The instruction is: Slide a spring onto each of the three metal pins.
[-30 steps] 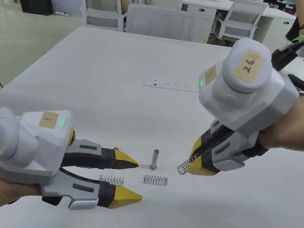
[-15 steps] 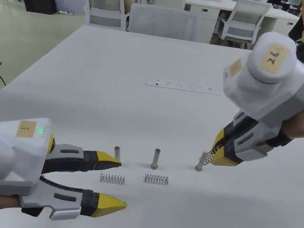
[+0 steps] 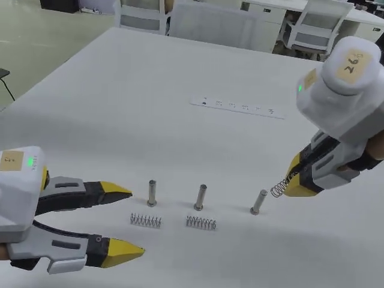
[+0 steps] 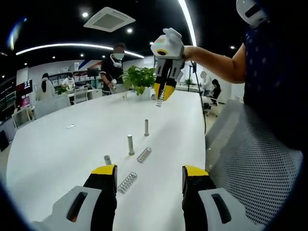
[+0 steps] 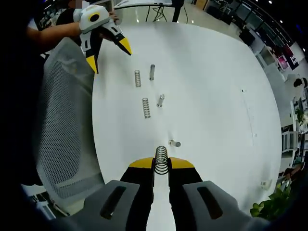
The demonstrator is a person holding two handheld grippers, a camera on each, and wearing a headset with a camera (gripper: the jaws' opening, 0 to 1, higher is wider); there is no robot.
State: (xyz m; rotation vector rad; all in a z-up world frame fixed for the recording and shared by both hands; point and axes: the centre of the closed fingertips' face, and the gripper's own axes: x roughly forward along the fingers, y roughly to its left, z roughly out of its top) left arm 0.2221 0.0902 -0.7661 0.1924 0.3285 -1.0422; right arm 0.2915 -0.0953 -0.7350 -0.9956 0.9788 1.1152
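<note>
Three short metal pins stand upright in a row on the white table: the left pin (image 3: 152, 193), the middle pin (image 3: 201, 197) and the right pin (image 3: 258, 202). Two loose springs lie flat in front of them, one (image 3: 146, 221) by the left pin, one (image 3: 200, 223) by the middle pin. My right gripper (image 3: 292, 185) is shut on a third spring (image 3: 280, 187), which sticks out from its tips just above and to the right of the right pin (image 5: 174, 143). My left gripper (image 3: 123, 219) is open and holds nothing, left of the left spring (image 4: 127, 182).
A white power strip (image 3: 238, 108) lies farther back on the table. Office chairs (image 3: 207, 24) stand at the far edge. A mesh chair back (image 4: 245, 159) is close beside the near edge. People stand in the room beyond the table.
My right gripper has carried the spring from near the middle pin to the right, then lifted slightly off the right pin. The left gripper drew back to the left, uncovering the left pin.
</note>
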